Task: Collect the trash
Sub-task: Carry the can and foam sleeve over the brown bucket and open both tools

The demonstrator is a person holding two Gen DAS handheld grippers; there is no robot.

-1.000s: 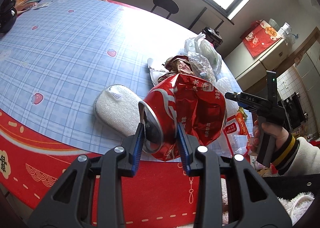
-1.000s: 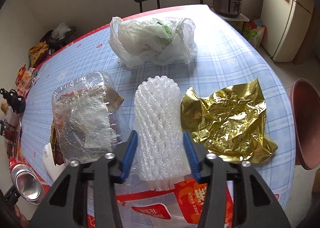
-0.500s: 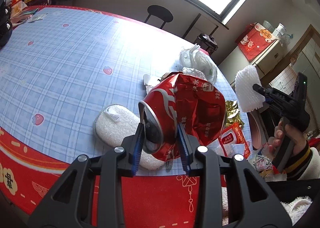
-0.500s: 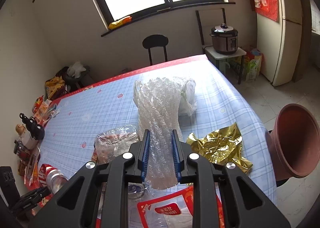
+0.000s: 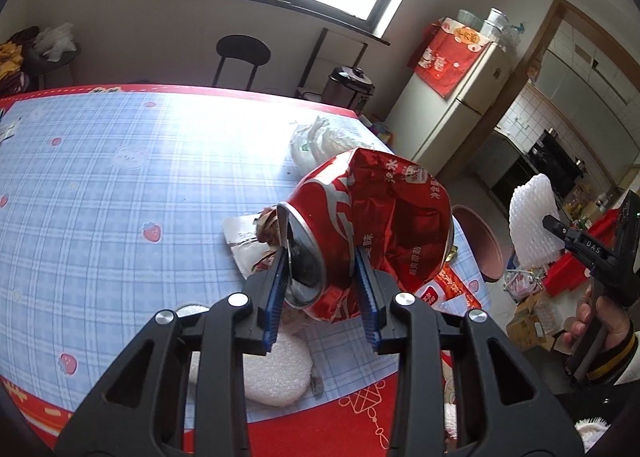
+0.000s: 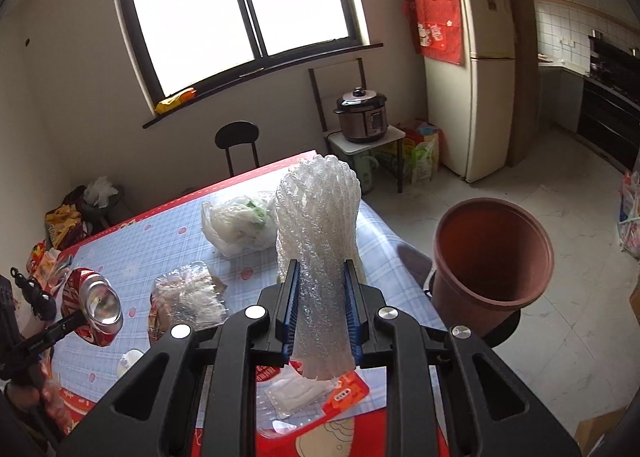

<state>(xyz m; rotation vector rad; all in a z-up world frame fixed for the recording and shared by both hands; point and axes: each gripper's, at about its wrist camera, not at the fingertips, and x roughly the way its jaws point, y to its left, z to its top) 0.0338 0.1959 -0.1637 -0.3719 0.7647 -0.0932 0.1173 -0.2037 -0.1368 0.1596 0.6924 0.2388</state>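
While both tools carry trash clear of the blue checked tablecloth (image 6: 168, 241), the right gripper (image 6: 320, 309) pinches a white foam net sleeve (image 6: 318, 233) left of the brown plastic bin (image 6: 494, 253), likely its drop; the left gripper (image 5: 322, 289) clamps a crushed red soda can (image 5: 320, 233) with a red wrapper (image 5: 404, 225)

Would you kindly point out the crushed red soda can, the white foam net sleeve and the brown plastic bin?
crushed red soda can (image 5: 320, 217): left wrist view, on its printed side.
white foam net sleeve (image 6: 318, 217): right wrist view, mid-body above the jaws.
brown plastic bin (image 6: 456, 297): right wrist view, outer wall.
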